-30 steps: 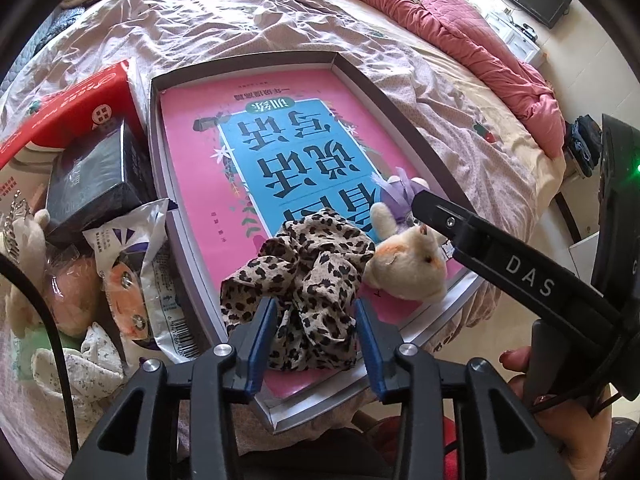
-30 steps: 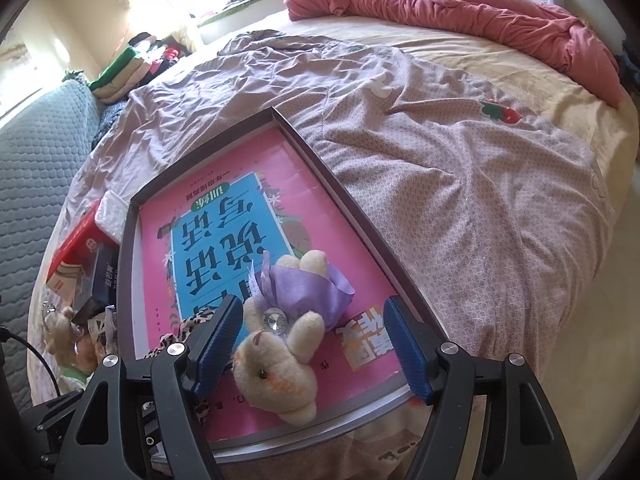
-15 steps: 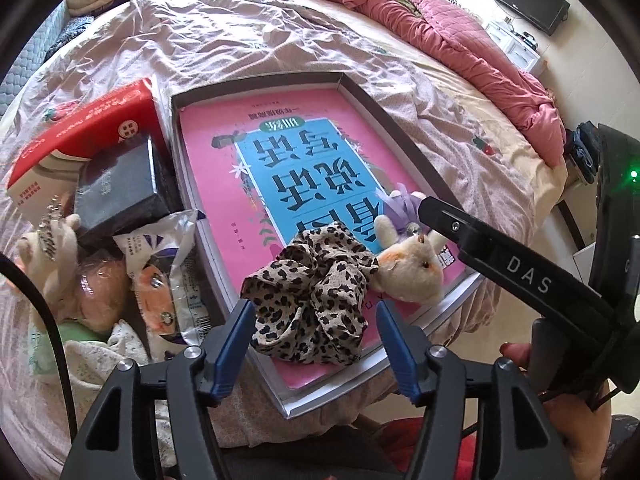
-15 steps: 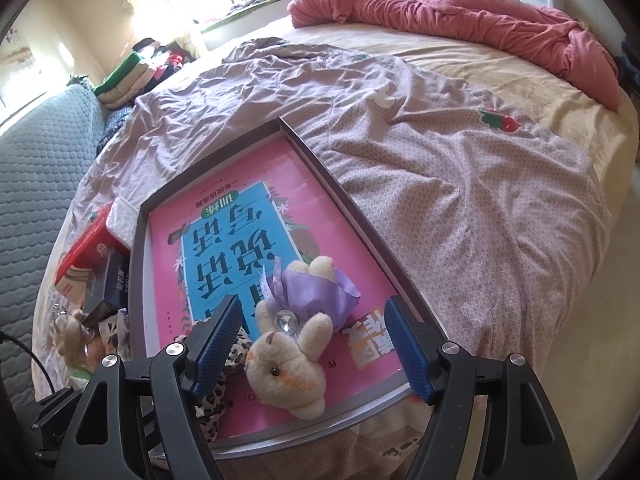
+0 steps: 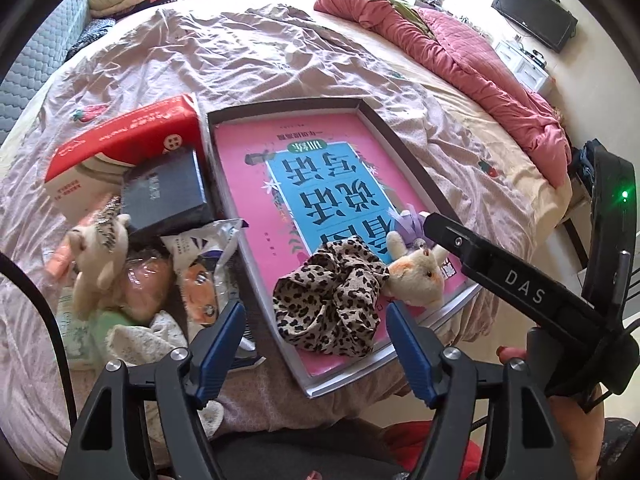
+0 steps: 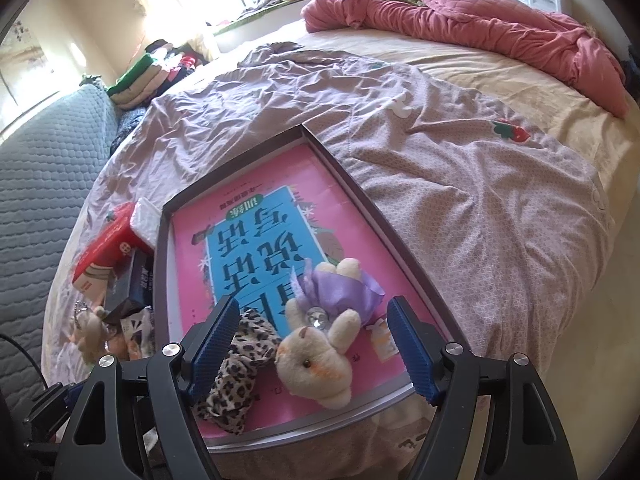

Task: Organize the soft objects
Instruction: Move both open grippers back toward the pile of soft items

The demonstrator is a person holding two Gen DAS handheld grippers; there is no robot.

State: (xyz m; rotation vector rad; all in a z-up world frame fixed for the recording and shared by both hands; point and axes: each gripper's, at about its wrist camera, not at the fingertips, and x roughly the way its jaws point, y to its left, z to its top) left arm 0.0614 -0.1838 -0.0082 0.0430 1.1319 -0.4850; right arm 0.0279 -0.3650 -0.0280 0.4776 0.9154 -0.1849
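soft things sit together at the near end of the flat grey tray with the pink and blue book cover inside. the leopard-spot cloth hair scrunchie lies there, and the small cream plush bunny in a purple dress lies just beside it, touching it. they look put there so the soft things have one place.

the left gripper hangs above the near edge of the tray with its blue fingers wide apart and nothing between them. the right gripper is spread wide too, one finger on each side of the bunny but not touching it.

left of the tray is a pile: a red and white cardboard box, a dark blue box, crinkly snack bags and a small tan plush bear. the bear is soft, so it likely goes in the tray next.
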